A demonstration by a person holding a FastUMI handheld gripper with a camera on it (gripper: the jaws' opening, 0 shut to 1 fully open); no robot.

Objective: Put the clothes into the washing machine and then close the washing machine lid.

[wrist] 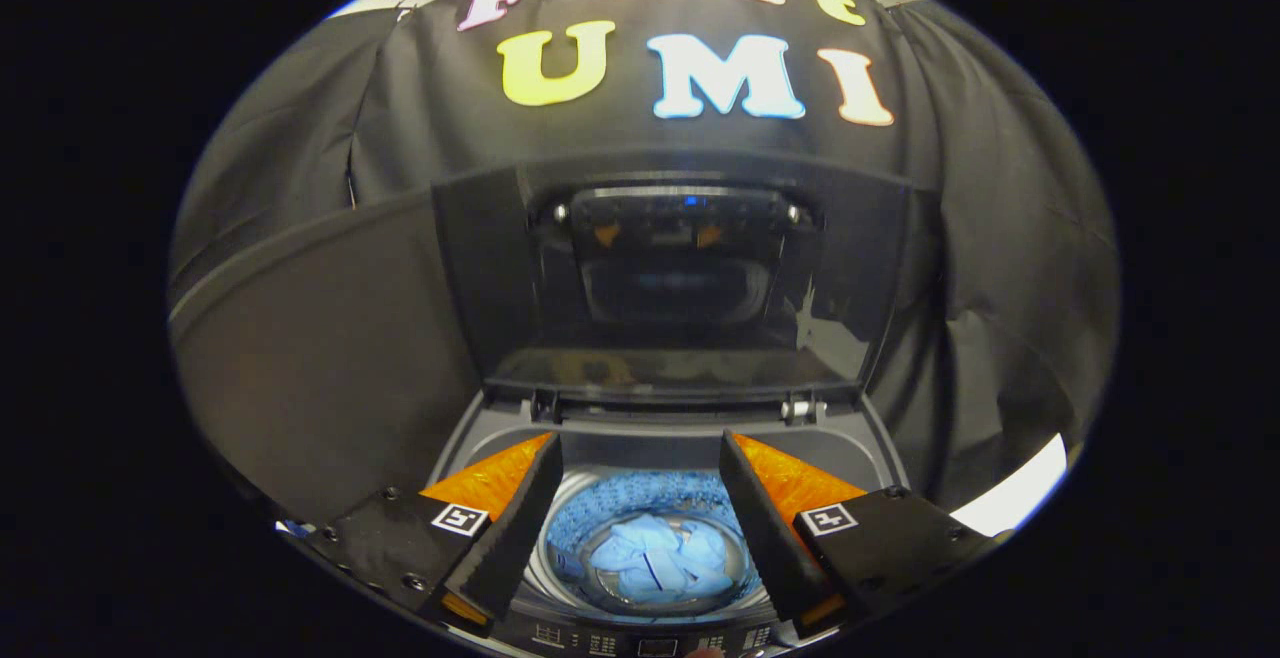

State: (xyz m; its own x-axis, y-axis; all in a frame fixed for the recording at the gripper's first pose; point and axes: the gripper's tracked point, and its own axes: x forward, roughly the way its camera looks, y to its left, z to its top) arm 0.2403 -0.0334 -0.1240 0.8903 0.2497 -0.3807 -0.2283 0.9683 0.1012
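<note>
A top-loading washing machine (860, 438) stands below me with its dark glass lid (660, 278) raised upright at the back. Light blue clothes (660, 558) lie crumpled at the bottom of the drum (600, 513). My gripper (640, 463) hovers above the drum opening, open, with nothing between its fingers. The clothes show in the gap between the two fingers, well below them. The lid's lower edge and hinges (800, 406) sit just beyond the fingertips.
The machine's control panel (650, 643) runs along the near rim under the fingers. Black cloth walls close in behind and on both sides of the machine. A pale patch of floor (1010, 498) shows to the right.
</note>
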